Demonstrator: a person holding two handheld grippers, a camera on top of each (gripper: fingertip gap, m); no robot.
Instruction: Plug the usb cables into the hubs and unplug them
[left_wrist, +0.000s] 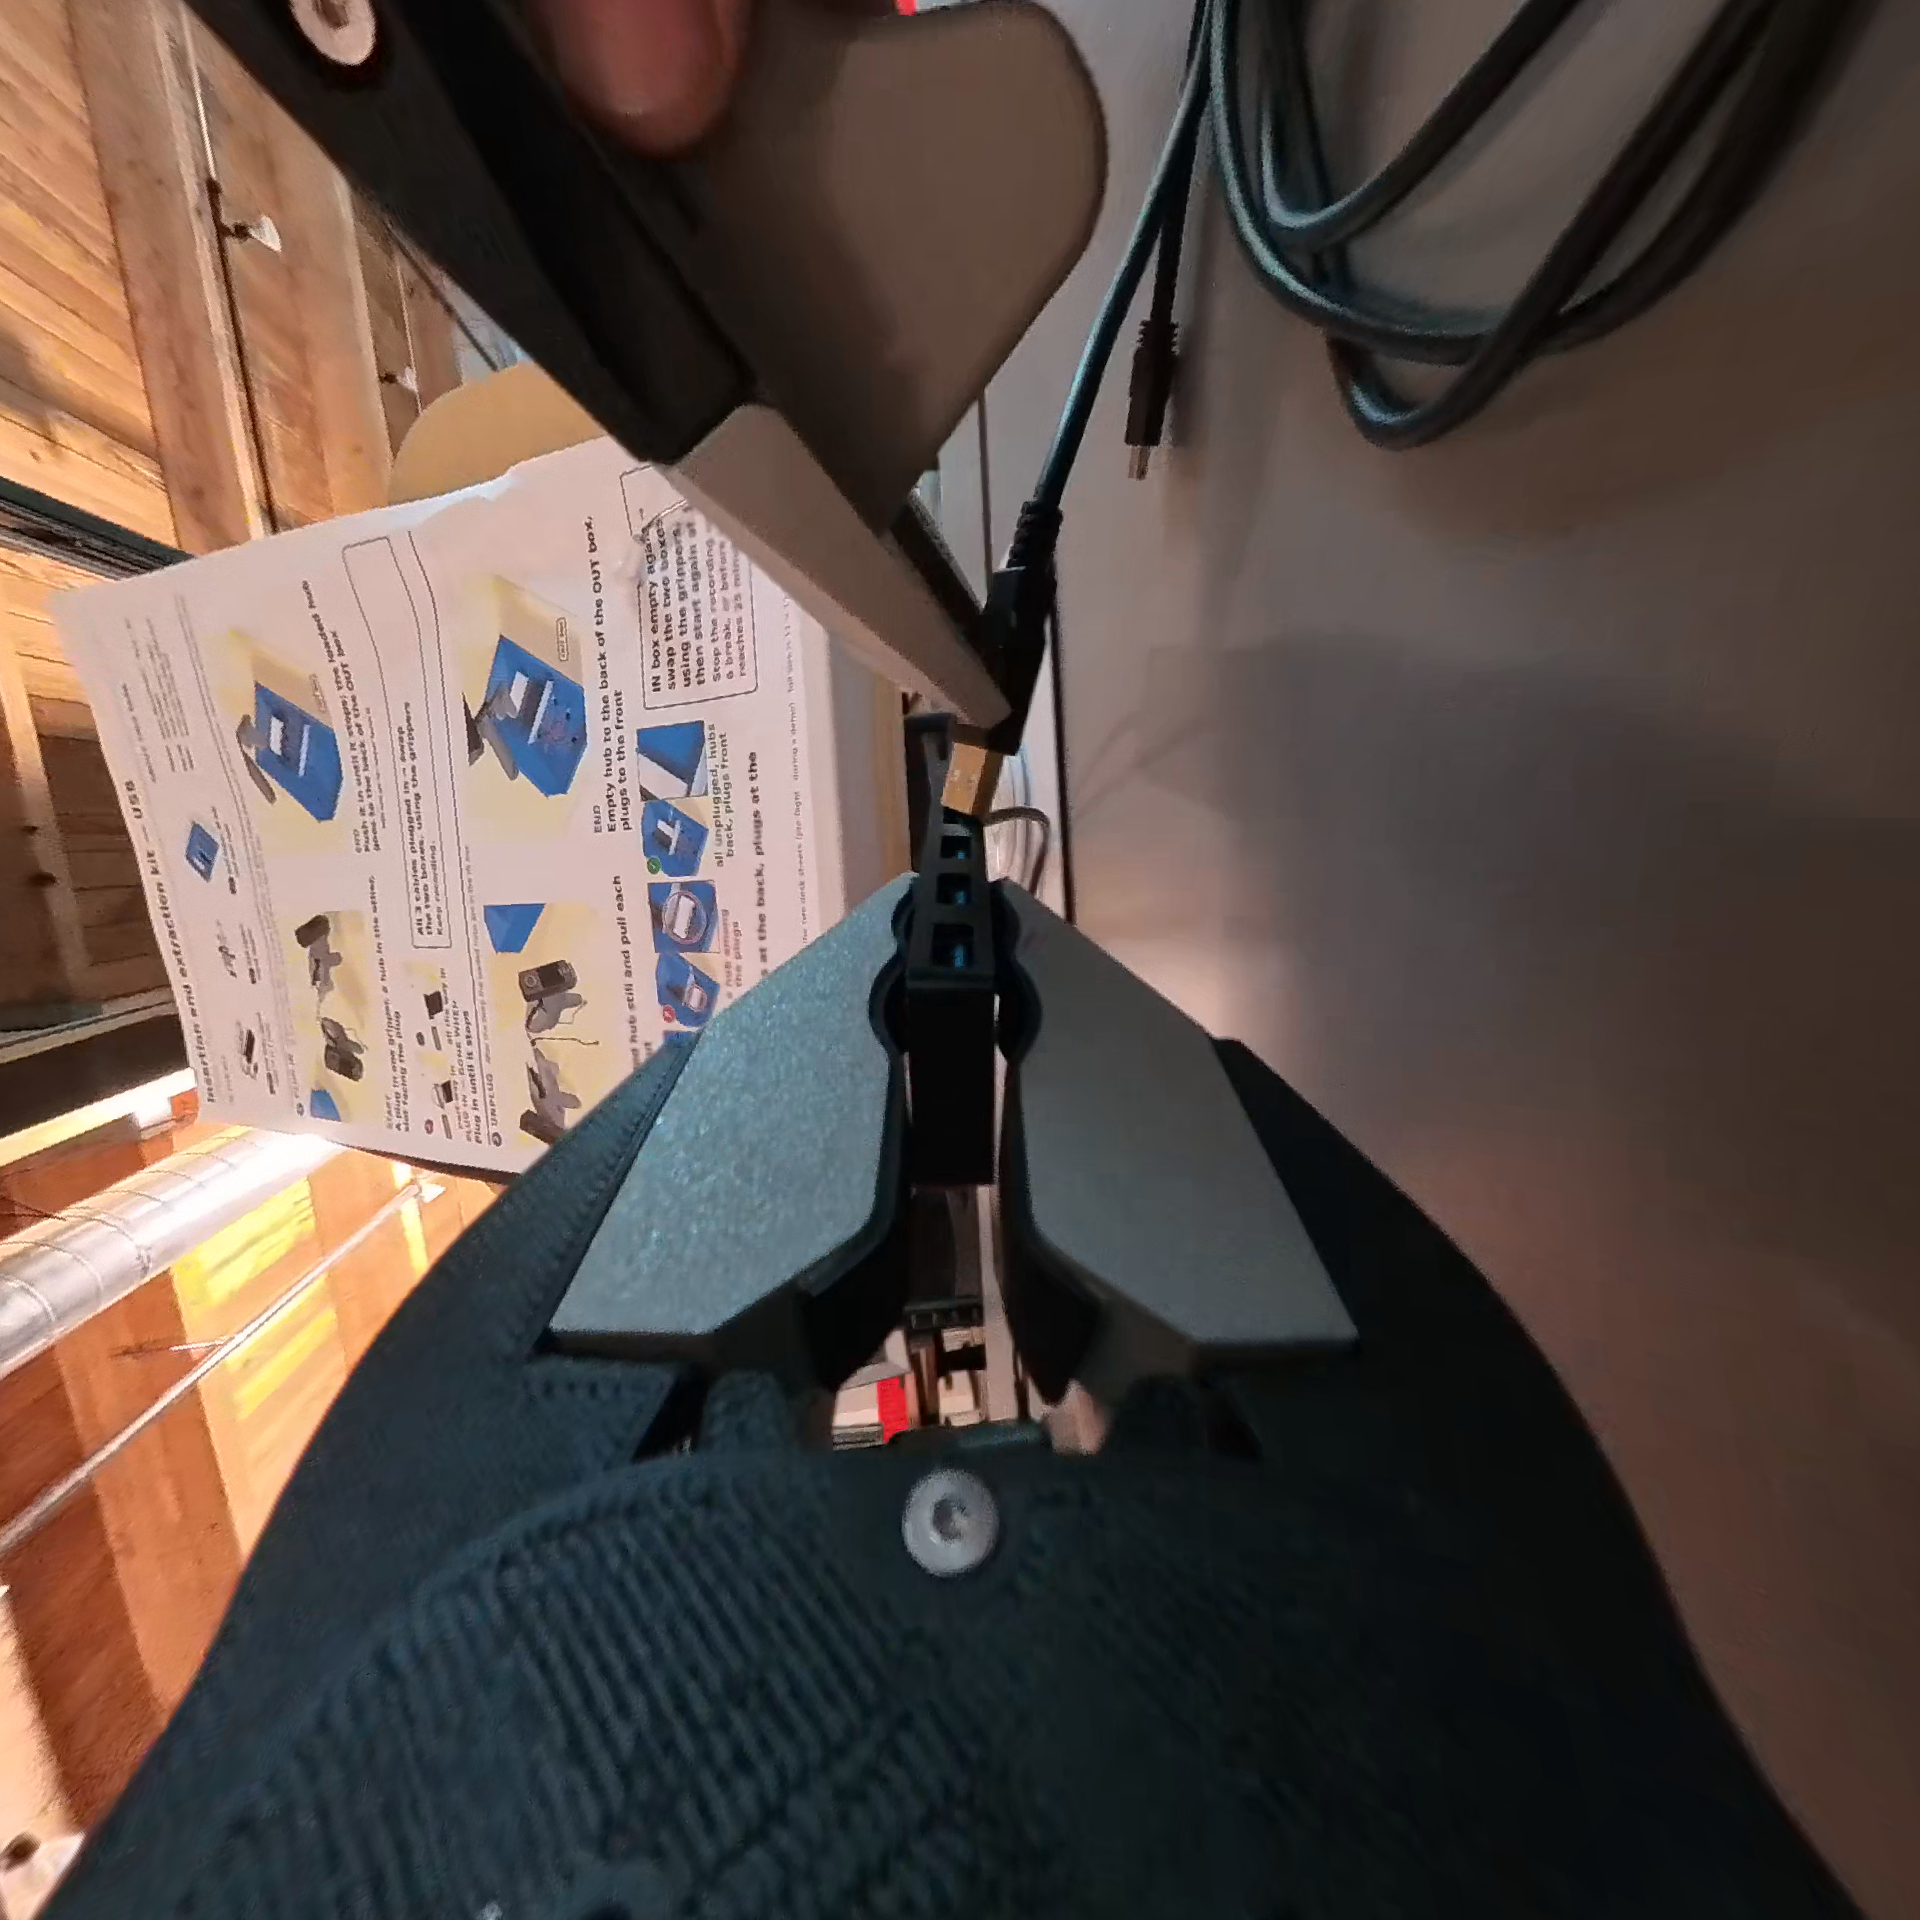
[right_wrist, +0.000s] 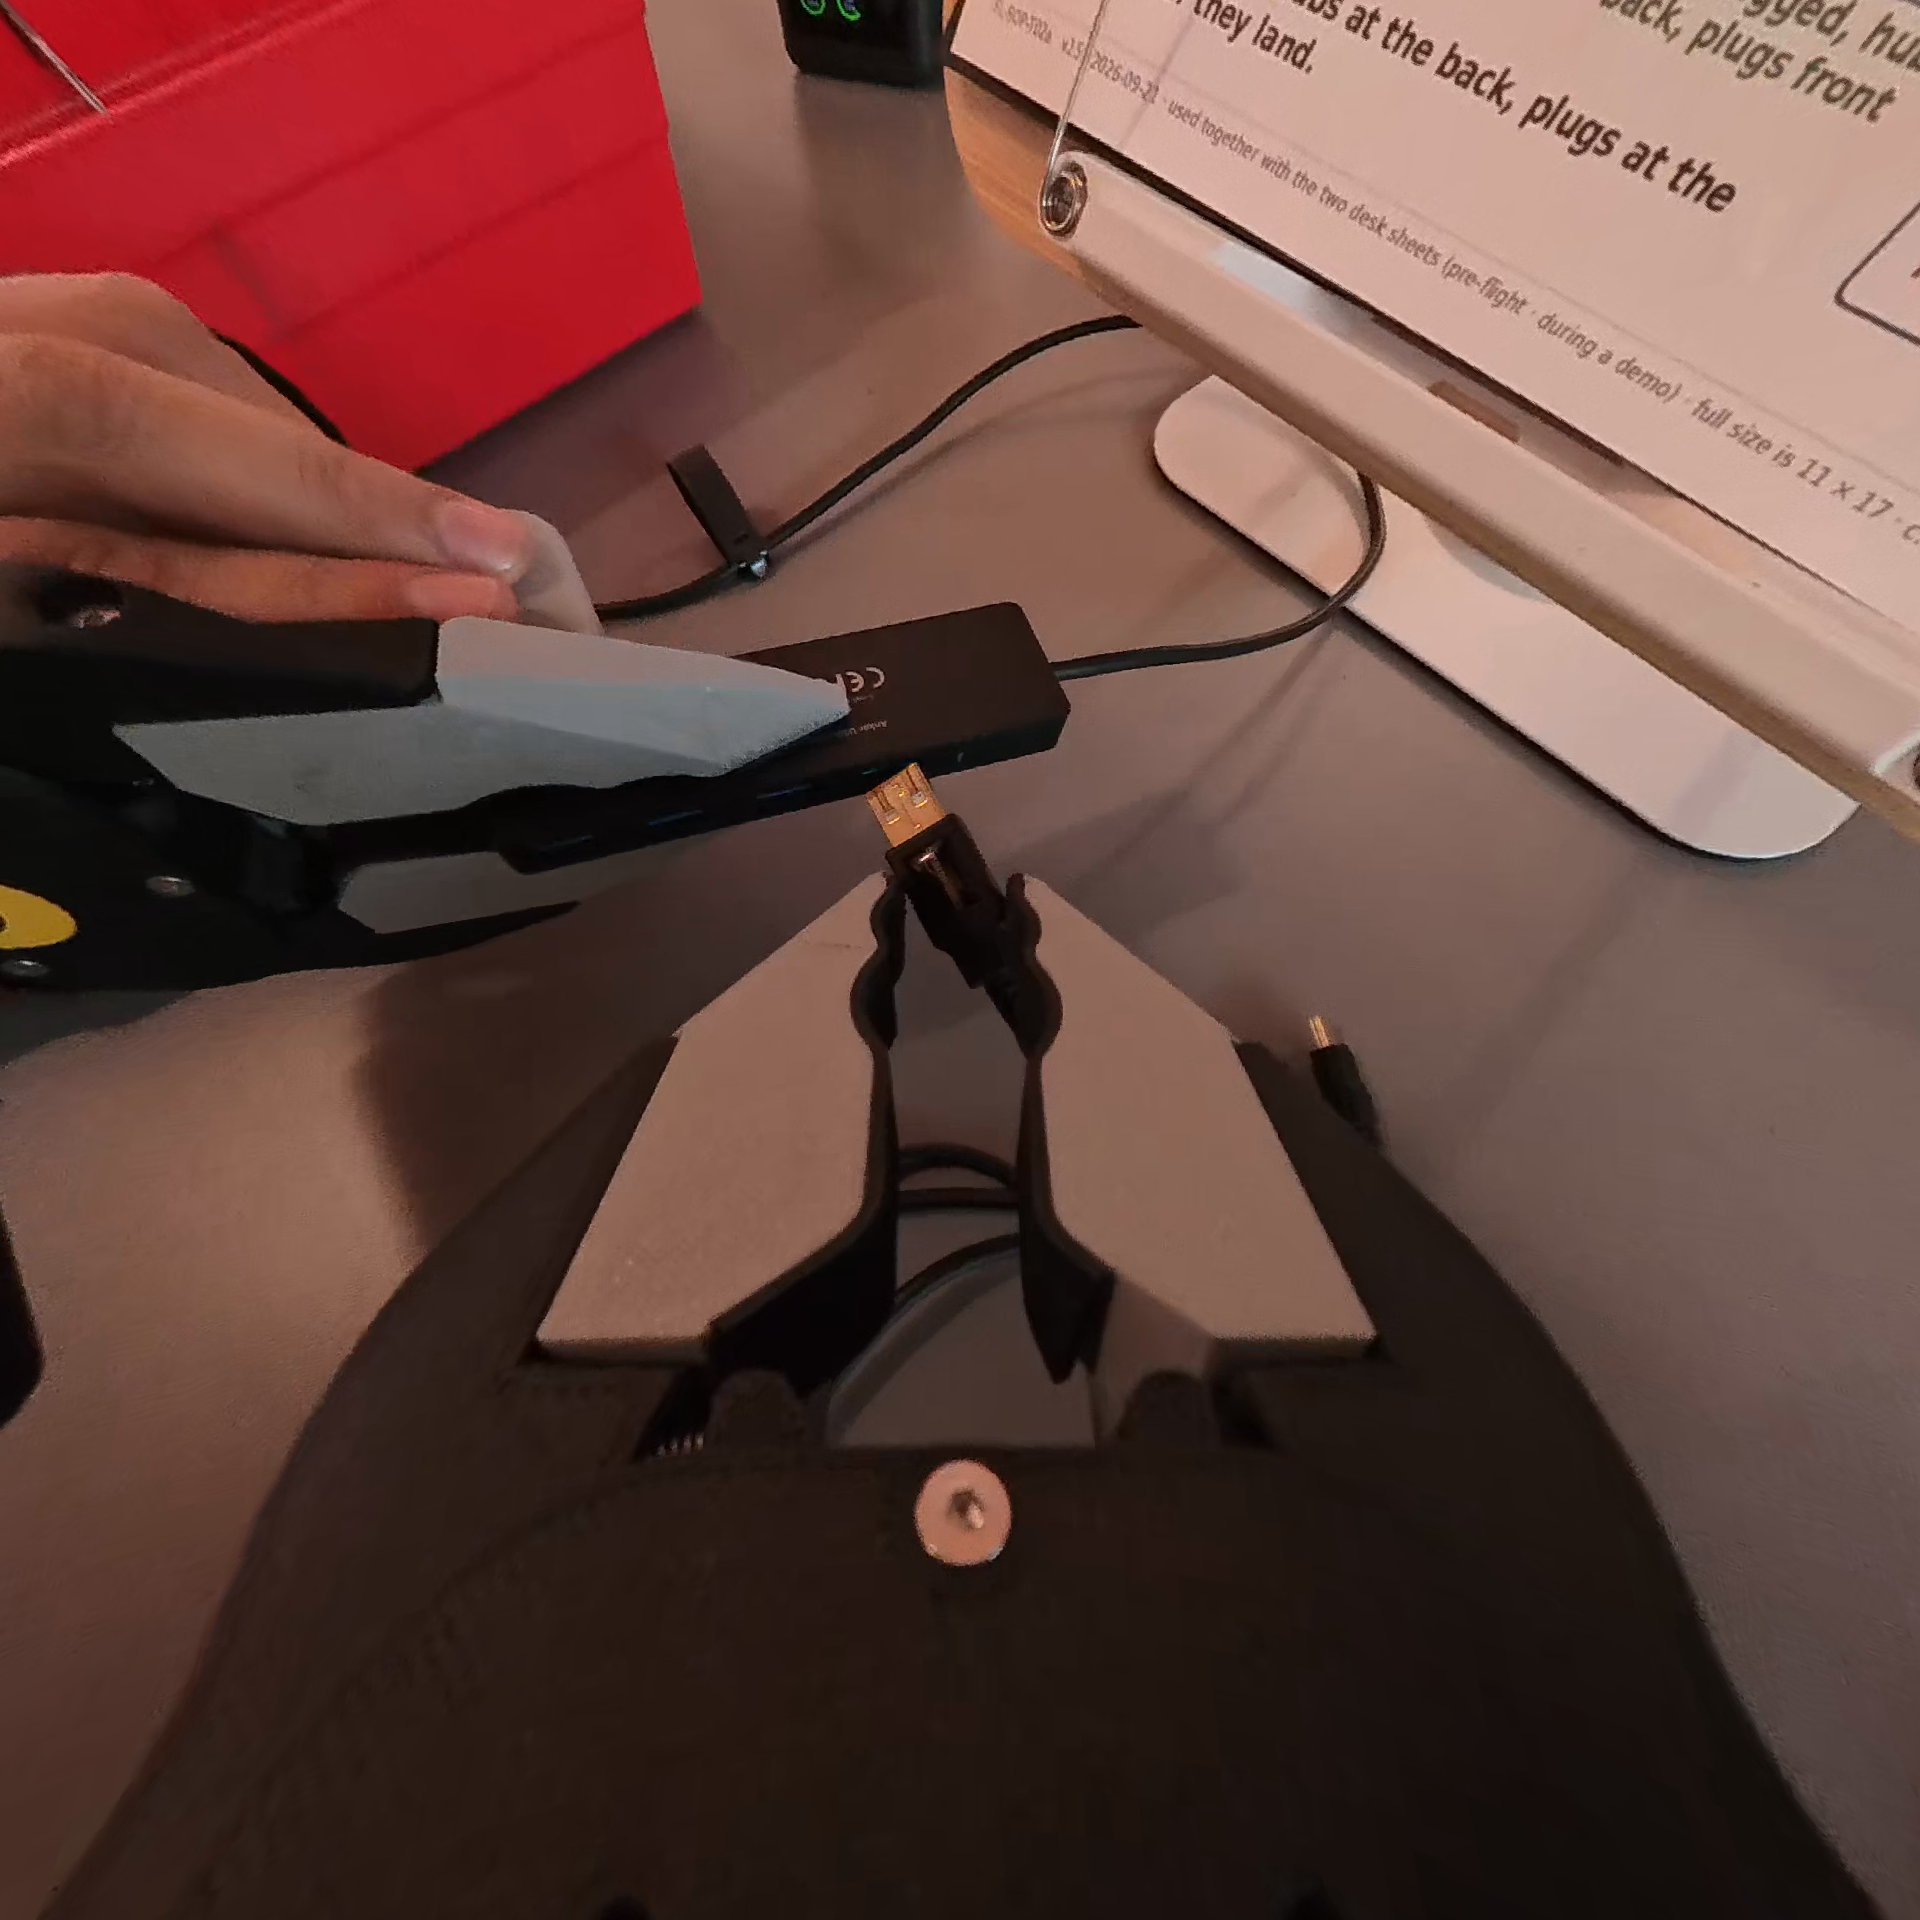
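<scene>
Left gripper is clamped on the black hub, ports at frame centre. Right gripper grips the USB plug — tip just short of the hub. Only the right wrist view shows the red box, upper left, on the grey surface.

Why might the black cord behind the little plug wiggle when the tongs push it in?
The cord probably flops: it curls in loose loops behind the right tongs. The USB plug looks stiff, yet sits tilted, so it may twist. The hub seems light and might slide if the left tongs let go.
</scene>
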